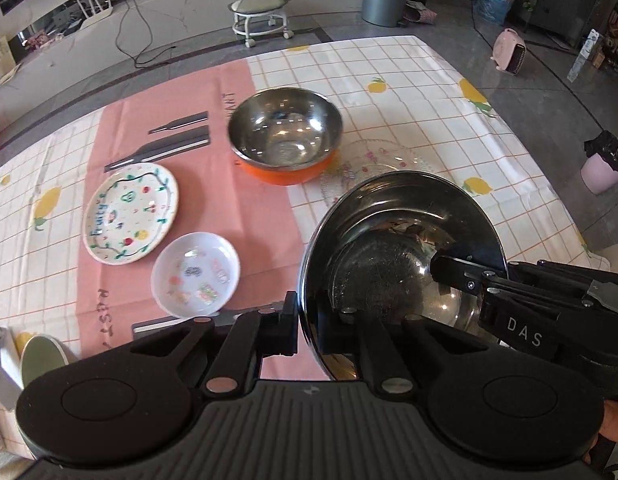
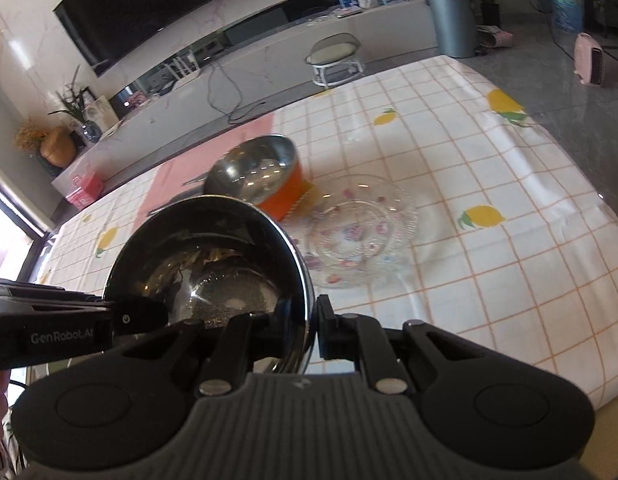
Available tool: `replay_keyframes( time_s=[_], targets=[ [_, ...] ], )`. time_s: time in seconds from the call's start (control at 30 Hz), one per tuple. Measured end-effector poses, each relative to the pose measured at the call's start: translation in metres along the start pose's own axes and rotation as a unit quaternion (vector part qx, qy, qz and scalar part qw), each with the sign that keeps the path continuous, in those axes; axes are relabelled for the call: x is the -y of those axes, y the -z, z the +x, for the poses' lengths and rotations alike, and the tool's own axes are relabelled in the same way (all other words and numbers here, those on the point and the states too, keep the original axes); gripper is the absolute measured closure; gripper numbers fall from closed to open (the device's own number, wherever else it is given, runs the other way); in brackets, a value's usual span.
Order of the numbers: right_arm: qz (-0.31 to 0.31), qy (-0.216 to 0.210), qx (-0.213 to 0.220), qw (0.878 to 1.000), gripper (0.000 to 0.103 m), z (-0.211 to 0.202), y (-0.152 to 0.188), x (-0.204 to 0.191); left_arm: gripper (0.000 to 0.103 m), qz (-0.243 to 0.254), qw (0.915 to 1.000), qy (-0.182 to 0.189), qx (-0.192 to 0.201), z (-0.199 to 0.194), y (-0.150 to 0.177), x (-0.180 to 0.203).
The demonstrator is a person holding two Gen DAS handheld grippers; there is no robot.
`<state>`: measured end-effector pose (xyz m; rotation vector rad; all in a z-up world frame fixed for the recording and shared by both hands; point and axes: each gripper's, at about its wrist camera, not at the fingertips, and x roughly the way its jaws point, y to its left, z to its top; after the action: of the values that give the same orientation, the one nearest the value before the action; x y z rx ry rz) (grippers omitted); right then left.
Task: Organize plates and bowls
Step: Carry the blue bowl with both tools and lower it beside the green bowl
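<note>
A steel bowl (image 1: 401, 256) is held tilted above the table, gripped from two sides at once. The left gripper (image 1: 305, 320) is clamped narrow on the bowl's left rim, one finger outside the wall and one inside. The right gripper (image 2: 313, 324) pinches the opposite rim the same way, its jaws nearly closed with the thin steel edge between them. In the left wrist view the right gripper reaches in from the right, one finger lying inside the bowl.

On the checked tablecloth (image 1: 429, 80) with lemon prints, beyond the held bowl, an orange bowl (image 1: 285, 136) with a steel inside stands on the edge of a pink mat (image 1: 181, 128). Just beside it, partly hidden behind the held bowl, lies a clear glass plate (image 2: 361, 232) with small flower marks. On the mat's left part a white plate (image 1: 131, 212) painted with fruit reads "fruity", and near it sits a small white dish (image 1: 195, 274) with stickers.

The right gripper's body reads "DAS"; the left gripper's side reads "GenRobot.AI". The mat bears printed letters, partly readable as "RUST"
</note>
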<state>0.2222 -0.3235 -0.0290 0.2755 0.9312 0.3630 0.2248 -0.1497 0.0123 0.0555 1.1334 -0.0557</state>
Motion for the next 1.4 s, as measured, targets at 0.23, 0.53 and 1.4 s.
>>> replay_keyframes(
  time_s=[0.23, 0.53, 1.4],
  targets=[
    [-0.069, -0.057, -0.036, 0.995, 0.092, 0.024, 0.006, -0.065, 0.094, -0.044, 0.9983, -0.029, -0.022, -0.010, 0.030, -0.059],
    [-0.174, -0.075, -0.102, 0.977, 0.093, 0.065, 0.037, -0.147, 0.092, -0.114, 0.9893, -0.035, -0.084, 0.006, 0.076, -0.139],
    [-0.163, -0.071, -0.141, 0.974, 0.080, 0.126, 0.058, -0.185, 0.055, -0.083, 0.9900, -0.071, -0.088, 0.053, 0.086, -0.175]
  ],
)
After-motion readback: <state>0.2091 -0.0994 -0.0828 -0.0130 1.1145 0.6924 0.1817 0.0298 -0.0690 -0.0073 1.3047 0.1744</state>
